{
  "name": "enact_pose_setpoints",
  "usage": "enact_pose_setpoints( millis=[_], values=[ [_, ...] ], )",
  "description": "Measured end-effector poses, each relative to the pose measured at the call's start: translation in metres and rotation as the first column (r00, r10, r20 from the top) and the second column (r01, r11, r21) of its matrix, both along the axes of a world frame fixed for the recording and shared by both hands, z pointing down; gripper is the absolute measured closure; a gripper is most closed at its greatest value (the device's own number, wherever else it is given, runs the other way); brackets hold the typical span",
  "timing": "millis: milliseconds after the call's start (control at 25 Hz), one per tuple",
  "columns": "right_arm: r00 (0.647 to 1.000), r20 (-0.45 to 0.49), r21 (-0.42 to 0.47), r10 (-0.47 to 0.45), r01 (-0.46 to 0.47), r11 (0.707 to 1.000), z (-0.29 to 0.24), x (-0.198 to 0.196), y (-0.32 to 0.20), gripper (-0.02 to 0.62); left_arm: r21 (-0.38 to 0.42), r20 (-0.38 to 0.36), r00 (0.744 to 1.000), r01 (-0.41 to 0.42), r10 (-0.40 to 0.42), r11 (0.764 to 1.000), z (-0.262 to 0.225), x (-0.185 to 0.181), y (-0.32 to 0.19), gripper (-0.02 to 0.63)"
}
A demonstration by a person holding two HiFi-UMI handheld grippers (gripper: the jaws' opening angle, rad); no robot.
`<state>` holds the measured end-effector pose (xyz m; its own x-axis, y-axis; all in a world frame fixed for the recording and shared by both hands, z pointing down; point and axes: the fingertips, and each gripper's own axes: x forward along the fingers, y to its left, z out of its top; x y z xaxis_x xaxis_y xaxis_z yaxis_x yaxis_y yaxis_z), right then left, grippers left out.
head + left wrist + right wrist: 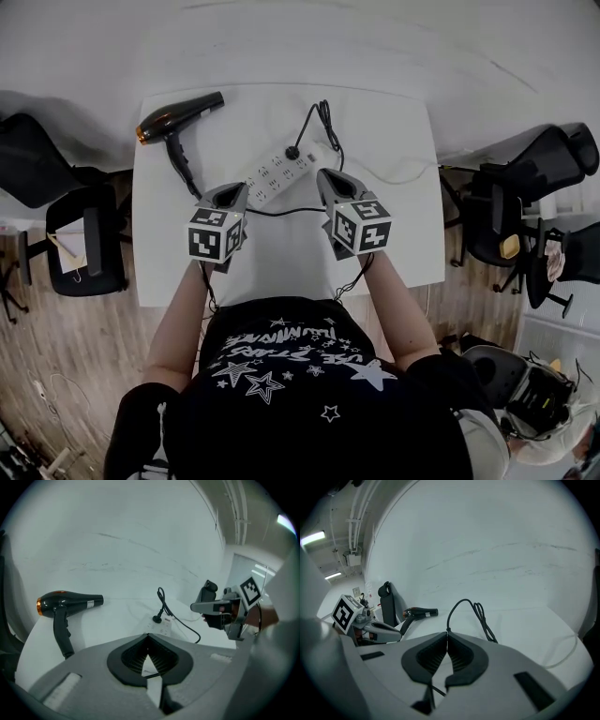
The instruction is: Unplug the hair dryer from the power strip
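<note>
A black hair dryer (178,120) with an orange rear end lies on the white table (394,234) at the far left. It also shows in both gripper views, as the hair dryer (65,603) and the hair dryer (419,613). A white power strip (281,173) lies slantwise mid-table, with a black plug (292,152) seated near its far end and a looped black cord (323,122) behind it. My left gripper (225,195) hovers at the strip's near left end, jaws together and empty. My right gripper (328,178) hovers just right of the strip, also shut and empty. From the left gripper view the power strip (161,626) lies straight ahead.
A black cord (281,213) runs across the table between the grippers and drops over the front edge. The strip's white cable (403,173) trails off to the right. Black office chairs (89,239) stand left of the table, and more chairs (525,187) stand right of it.
</note>
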<state>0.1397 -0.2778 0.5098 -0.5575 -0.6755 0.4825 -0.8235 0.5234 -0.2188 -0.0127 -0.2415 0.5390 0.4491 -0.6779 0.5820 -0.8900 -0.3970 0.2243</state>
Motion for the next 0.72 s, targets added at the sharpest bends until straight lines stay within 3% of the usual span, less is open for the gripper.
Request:
enact_pose_setpoints(
  millis=[120,440,720],
  values=[
    [0.999,-0.005,-0.017,-0.035,0.035,0.999,0.008,-0.003,-0.008,0.583,-0.025,0.048,0.999,-0.007,0.008,1.000,0.015,0.006,-0.009,0.598],
    [0.995,-0.010,-0.049,-0.104,0.104,0.993,0.026,-0.014,-0.022,0.583,-0.081,0.049,0.999,0.016,-0.012,0.997,0.036,0.015,-0.021,0.598],
    [0.990,-0.029,-0.033,-0.135,0.134,0.990,0.032,-0.026,-0.031,0.583,-0.133,0.113,0.994,0.019,-0.004,0.991,0.051,0.014,-0.023,0.598]
  ],
)
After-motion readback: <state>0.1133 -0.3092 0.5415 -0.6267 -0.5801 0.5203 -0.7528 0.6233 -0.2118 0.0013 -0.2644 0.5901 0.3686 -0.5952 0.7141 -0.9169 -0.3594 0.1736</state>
